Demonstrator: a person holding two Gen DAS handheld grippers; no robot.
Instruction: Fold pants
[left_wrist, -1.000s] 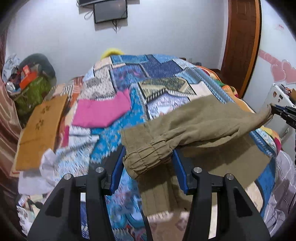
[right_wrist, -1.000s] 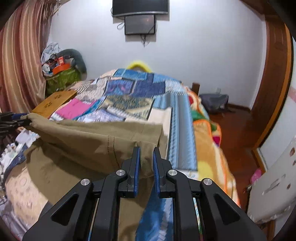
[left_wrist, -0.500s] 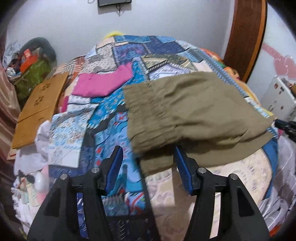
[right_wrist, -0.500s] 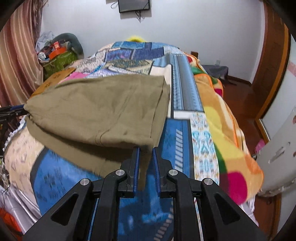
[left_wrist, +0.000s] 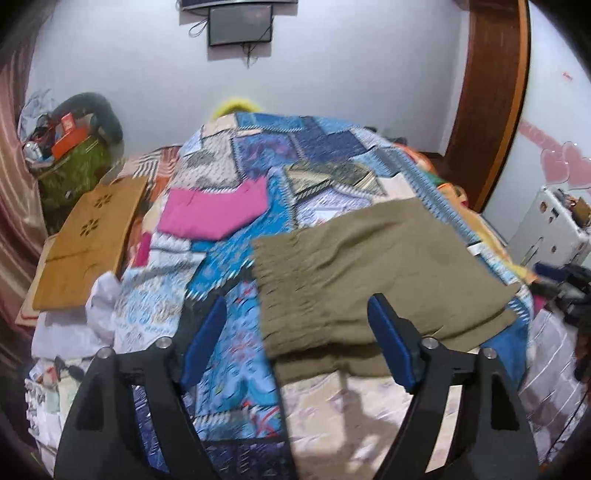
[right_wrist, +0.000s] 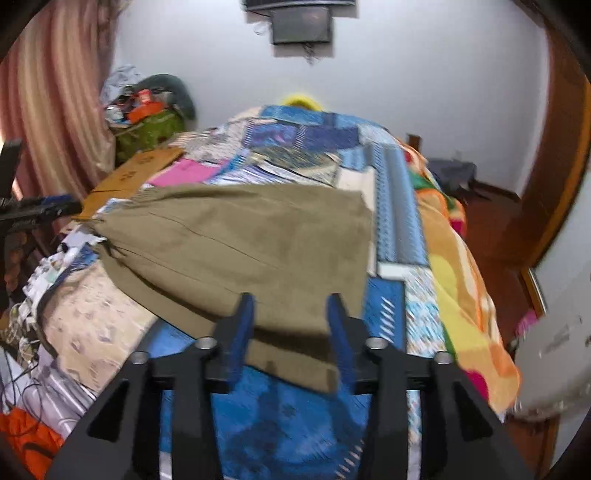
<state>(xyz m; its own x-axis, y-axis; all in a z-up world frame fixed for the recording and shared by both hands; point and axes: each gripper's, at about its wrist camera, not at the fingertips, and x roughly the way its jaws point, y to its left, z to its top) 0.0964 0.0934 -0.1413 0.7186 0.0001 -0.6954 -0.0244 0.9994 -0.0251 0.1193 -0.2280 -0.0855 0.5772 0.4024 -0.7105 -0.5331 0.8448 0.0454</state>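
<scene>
Olive-brown pants (left_wrist: 373, 273): folded over on themselves, lying flat on the near end of the bed, upper layer set slightly back from the lower so a strip of the lower layer shows along the near edge. Gathered elastic edge faces left in the left wrist view; a straight folded edge faces right in the right wrist view.

Left gripper (left_wrist: 295, 332): jaws spread wide and have just been opening; blue pads stand either side of the pants' near left corner. The cloth lies between and beyond them; neither pad presses on it.

Right gripper (right_wrist: 291, 325): jaws parted and have just been opening; the pants' near right corner sits between the blue pads, with no pinch on it.

Patchwork bedspread (left_wrist: 314, 155): blue, white and grey panels, covering the bed under the pants.

Pink garment (left_wrist: 214, 214): folded, lying on the bedspread to the far left of the pants, apart from them.

Brown cardboard sheet (left_wrist: 88, 240): flat at the bed's left edge, flower-shaped cut-outs.

Orange and yellow blanket (right_wrist: 461, 280): draped down the bed's right side.

Wall-mounted screen (left_wrist: 240, 22): on the far wall.
</scene>
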